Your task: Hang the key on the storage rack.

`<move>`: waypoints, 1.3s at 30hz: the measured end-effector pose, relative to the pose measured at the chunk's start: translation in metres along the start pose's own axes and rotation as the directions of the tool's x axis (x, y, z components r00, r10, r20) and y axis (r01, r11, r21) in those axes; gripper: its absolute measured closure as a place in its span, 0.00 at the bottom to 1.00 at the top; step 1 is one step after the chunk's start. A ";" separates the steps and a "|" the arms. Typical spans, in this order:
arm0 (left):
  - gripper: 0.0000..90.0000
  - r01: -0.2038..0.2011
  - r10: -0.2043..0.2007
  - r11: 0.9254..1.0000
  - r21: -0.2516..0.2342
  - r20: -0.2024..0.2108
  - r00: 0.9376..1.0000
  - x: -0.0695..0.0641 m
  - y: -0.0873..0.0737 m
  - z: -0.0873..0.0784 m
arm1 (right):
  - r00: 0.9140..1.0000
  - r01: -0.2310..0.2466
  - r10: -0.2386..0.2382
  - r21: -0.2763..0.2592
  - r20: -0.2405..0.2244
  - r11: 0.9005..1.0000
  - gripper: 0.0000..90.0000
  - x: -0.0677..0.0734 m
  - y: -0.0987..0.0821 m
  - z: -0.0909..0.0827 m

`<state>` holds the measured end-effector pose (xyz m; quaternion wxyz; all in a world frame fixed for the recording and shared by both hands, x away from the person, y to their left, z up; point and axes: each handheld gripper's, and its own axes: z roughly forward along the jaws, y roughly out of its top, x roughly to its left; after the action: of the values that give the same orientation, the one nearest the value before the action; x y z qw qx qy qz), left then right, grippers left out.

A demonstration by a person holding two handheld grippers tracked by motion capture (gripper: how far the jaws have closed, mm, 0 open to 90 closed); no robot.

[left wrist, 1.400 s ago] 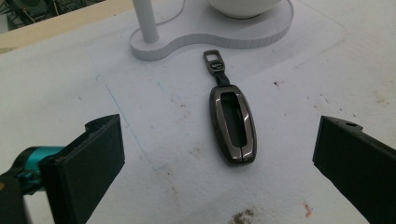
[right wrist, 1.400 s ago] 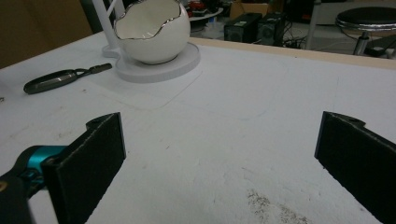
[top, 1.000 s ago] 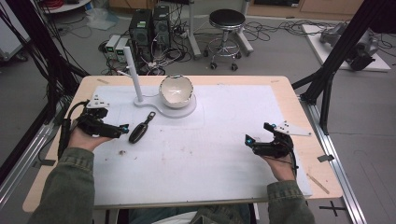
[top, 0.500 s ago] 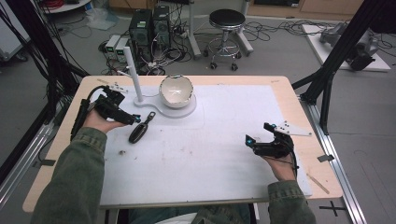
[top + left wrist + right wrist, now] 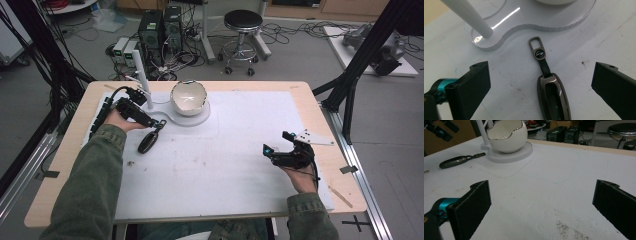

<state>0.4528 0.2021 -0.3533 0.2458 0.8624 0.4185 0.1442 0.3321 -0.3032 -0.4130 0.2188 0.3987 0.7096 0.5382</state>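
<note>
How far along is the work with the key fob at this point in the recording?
Early. Done: the left gripper is over the dark grey key fob with its strap and metal clip, jaws open on either side. In hand: nothing is gripped; the fob lies flat on the white mat beside the white stand base. Left: closing, lifting, placing. The right gripper rests open, apart.

Around key fob (image 5: 554,97): bare mat on both sides, wide enough for the parted jaws.
Beyond its ring: white stand base (image 5: 529,22) and post (image 5: 471,17) block.
Mat centre (image 5: 225,160): open.
Bowl (image 5: 189,97): obstacle at far edge.
</note>
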 end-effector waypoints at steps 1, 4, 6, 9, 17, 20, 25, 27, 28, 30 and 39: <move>0.03 0.005 -0.005 1.000 0.026 0.015 1.000 0.000 0.002 0.009 | 1.000 0.001 -0.001 0.003 -0.002 1.000 0.01 0.000 0.000 0.000; 0.03 0.008 -0.010 0.998 0.063 0.034 0.999 0.000 0.003 0.019 | 1.000 0.002 -0.002 0.009 -0.001 1.000 0.01 -0.001 0.000 0.002; 0.03 0.009 -0.011 0.997 0.074 0.031 0.999 0.000 0.004 0.022 | 1.000 0.004 -0.004 0.012 -0.001 1.000 0.01 -0.001 -0.001 0.003; 0.05 0.010 -0.014 0.995 0.104 0.040 0.999 0.000 0.010 0.030 | 1.000 0.000 0.000 0.018 0.001 1.000 0.01 0.000 -0.001 0.003; 0.05 -0.017 0.010 0.984 0.178 0.044 0.999 0.000 0.021 0.042 | 1.000 0.009 -0.009 0.022 0.004 1.000 0.01 0.000 -0.001 0.002; 0.07 -0.011 0.001 0.980 0.199 0.049 0.999 0.001 0.021 0.046 | 1.000 0.002 -0.002 0.023 0.005 1.000 0.01 -0.001 -0.002 0.001; 0.07 -0.019 0.009 0.970 0.244 0.042 0.999 0.000 0.019 0.056 | 1.000 0.002 -0.002 0.026 0.005 1.000 0.01 -0.001 -0.003 0.000; 0.07 -0.022 0.009 0.968 0.250 0.051 0.999 -0.002 0.019 0.059 | 1.000 -0.003 0.003 0.028 0.008 1.000 0.01 -0.001 -0.003 0.000; 0.07 -0.023 0.009 0.967 0.253 0.056 0.998 -0.003 0.019 0.061 | 1.000 -0.002 0.002 0.028 0.008 1.000 0.01 -0.001 -0.003 0.000; 0.08 -0.029 0.014 0.966 0.257 0.062 0.998 -0.004 0.019 0.063 | 1.000 -0.002 0.002 0.030 0.008 1.000 0.01 -0.001 -0.003 0.000; 0.26 -0.017 -0.001 0.947 0.321 0.058 0.998 -0.006 0.019 0.069 | 1.000 -0.002 0.002 0.031 0.005 1.000 0.01 -0.002 -0.004 -0.002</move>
<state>0.4929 0.1661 -0.4007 0.1137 0.8963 0.4256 0.0502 0.3305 -0.3060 -0.4161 0.2139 0.4039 0.7170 0.5264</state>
